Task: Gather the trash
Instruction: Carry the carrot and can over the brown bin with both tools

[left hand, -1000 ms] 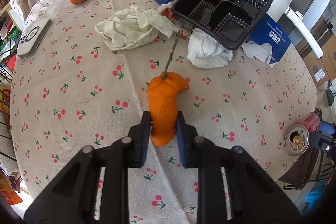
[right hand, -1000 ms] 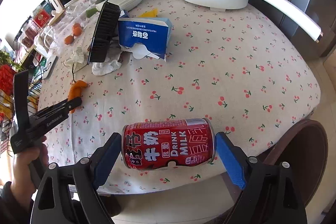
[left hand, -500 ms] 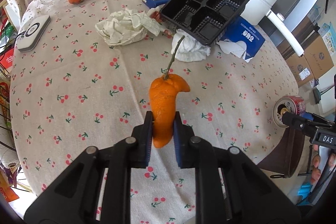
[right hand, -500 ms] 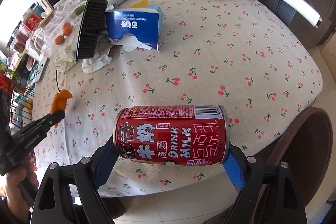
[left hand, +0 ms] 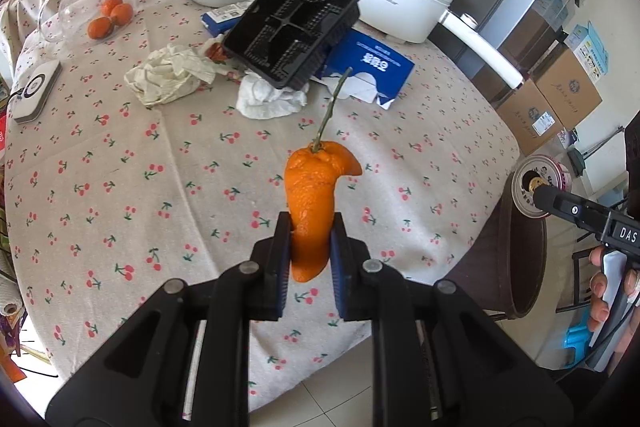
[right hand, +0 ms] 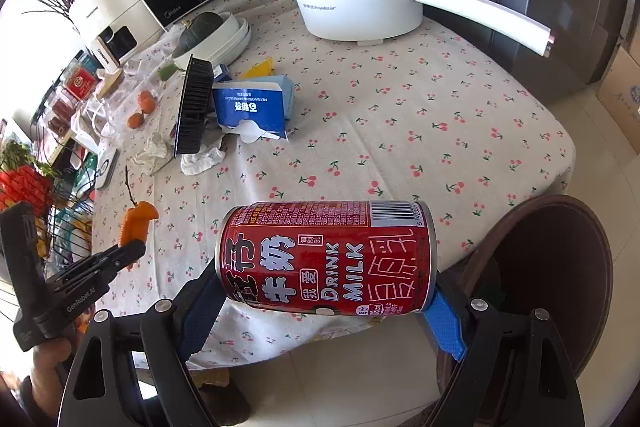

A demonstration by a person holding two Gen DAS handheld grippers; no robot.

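Cherry-print tablecloth (left hand: 120, 187) — peel (left hand: 310, 203), can (right hand: 326, 259) gripped

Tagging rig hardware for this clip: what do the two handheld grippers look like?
Both are black plastic frames with silver screw heads and blue finger pads. The left gripper carries white "GenRobot.AI" lettering on its side; the right gripper shows a white "DAS" label. A dark sleeve edge shows at one wrist.
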